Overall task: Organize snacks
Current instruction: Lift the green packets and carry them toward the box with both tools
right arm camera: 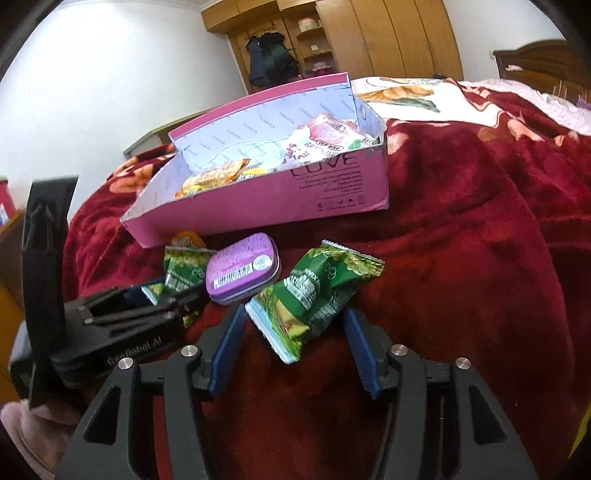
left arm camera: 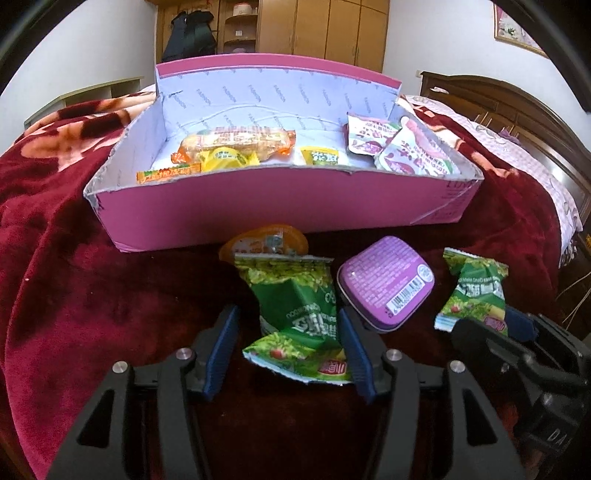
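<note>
A pink box (left arm camera: 280,206) stands on the bed and holds an orange-wrapped bar (left arm camera: 236,142), yellow sachets (left arm camera: 221,158) and white-purple pouches (left arm camera: 413,155). In front of it lie an orange jelly cup (left arm camera: 258,240), a purple tin (left arm camera: 386,282) and two green packets. My left gripper (left arm camera: 287,314) is open around the nearer green packet (left arm camera: 295,306); its right pad touches the packet and its left pad stands clear. My right gripper (right arm camera: 293,315) is open astride the other green packet (right arm camera: 314,291), which rests on the blanket. Each gripper also shows in the other's view: right gripper (left arm camera: 491,326), left gripper (right arm camera: 162,293).
A dark red floral blanket (left arm camera: 92,277) covers the bed. A wooden headboard (left arm camera: 517,107) is at the right, with wardrobes (left arm camera: 325,29) and shelves behind the box. A pink sleeve (right arm camera: 26,432) shows at the lower left of the right wrist view.
</note>
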